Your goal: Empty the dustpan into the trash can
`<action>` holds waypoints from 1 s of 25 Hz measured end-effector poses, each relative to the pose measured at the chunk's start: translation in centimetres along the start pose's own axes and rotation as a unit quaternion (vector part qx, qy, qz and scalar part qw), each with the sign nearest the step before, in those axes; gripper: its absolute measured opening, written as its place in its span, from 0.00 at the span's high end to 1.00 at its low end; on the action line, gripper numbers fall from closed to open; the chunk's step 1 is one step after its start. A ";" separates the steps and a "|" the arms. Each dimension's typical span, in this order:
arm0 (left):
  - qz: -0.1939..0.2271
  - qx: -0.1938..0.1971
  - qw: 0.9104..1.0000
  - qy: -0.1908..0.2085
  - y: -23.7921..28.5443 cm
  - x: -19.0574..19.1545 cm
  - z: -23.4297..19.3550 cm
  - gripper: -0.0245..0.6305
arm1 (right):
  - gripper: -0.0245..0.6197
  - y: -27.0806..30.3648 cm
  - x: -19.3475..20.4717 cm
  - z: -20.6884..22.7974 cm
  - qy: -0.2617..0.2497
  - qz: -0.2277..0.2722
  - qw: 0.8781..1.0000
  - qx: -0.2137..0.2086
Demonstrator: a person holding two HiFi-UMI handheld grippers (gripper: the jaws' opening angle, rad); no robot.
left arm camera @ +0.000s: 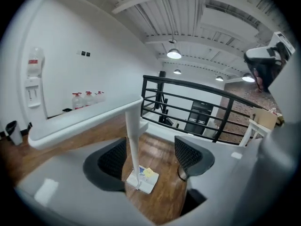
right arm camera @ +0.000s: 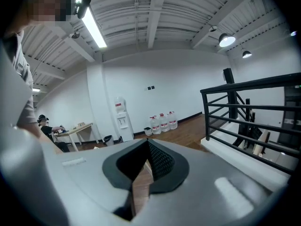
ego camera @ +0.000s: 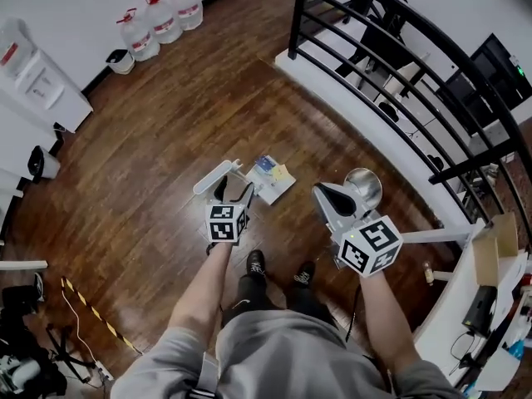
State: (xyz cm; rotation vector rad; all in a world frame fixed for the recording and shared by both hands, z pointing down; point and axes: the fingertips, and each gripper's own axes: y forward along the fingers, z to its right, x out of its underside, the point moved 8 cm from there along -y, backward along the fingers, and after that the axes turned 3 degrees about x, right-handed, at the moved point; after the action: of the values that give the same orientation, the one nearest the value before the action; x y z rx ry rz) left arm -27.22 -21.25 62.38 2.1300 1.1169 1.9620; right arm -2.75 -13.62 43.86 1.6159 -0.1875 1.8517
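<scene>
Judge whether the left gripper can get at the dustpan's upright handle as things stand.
Probably yes: the left gripper stands open, and the white dustpan handle already rises between its jaws with nothing in front of it.

I see an evenly bright room: pendant lamps point(left arm camera: 173, 54) and a strip light point(right arm camera: 94, 27) glow white on the ceiling point(right arm camera: 155, 13), and the wooden floor point(ego camera: 150, 140) carries a soft sheen with only faint shadows. Both gripper views bulge strongly and go black at the corners. Whatever sits closest to the lens looks soft, the distance sharper.
</scene>
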 end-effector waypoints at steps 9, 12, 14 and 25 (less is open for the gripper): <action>0.045 -0.040 0.998 -0.021 3.3 -1.7 -1.3 0.40 | 0.96 -1.7 1.2 1.8 0.012 -0.014 1.000 0.021; 0.048 -0.051 0.997 -0.030 4.2 -1.9 -1.7 0.40 | 0.96 -2.8 1.8 2.4 0.015 -0.020 0.999 0.030; 0.051 -0.066 0.996 -0.035 4.5 -2.2 -2.1 0.45 | 0.96 -3.3 2.1 2.9 0.018 -0.022 0.999 0.036; 0.048 -0.091 0.994 -0.034 5.2 -2.8 -2.4 0.67 | 0.96 -4.0 2.6 4.1 0.023 -0.031 0.998 0.045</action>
State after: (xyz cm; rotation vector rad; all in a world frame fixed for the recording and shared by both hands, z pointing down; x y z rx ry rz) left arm -26.71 -27.52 62.96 2.1724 0.8063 1.9288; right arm 2.85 -11.66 45.95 1.6188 -0.0347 1.8719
